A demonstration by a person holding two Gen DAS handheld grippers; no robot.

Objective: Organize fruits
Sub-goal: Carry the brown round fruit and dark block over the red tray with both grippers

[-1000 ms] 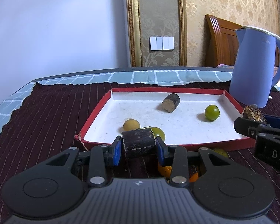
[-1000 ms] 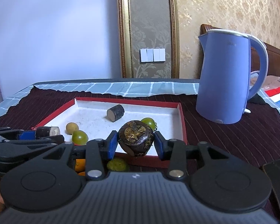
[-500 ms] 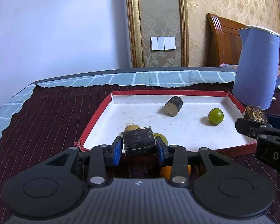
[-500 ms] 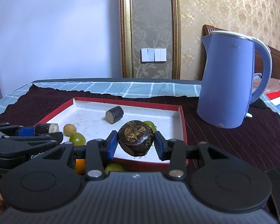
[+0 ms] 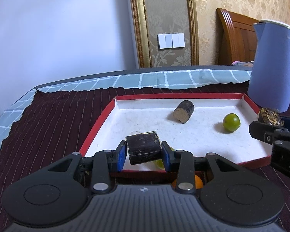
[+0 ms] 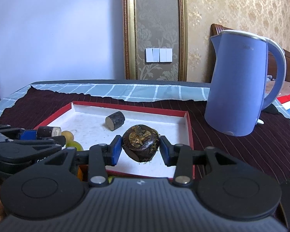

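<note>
Inside red tray (image 5: 98,127): cane stub (image 5: 183,111), green fruit (image 5: 231,122); left hand-held gripper (image 5: 143,152) clamps dark cane piece (image 5: 143,150), right hand-held gripper (image 6: 140,150) clamps brown fruit (image 6: 140,142)

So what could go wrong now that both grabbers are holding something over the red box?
The left gripper pinches a tilted dark cane piece right above a green fruit; let go here and it might bump that fruit or roll. The right gripper holds a round dark fruit over the red box, near its right wall, so it could roll against that wall. The two grippers are also close together and might knock each other.
</note>
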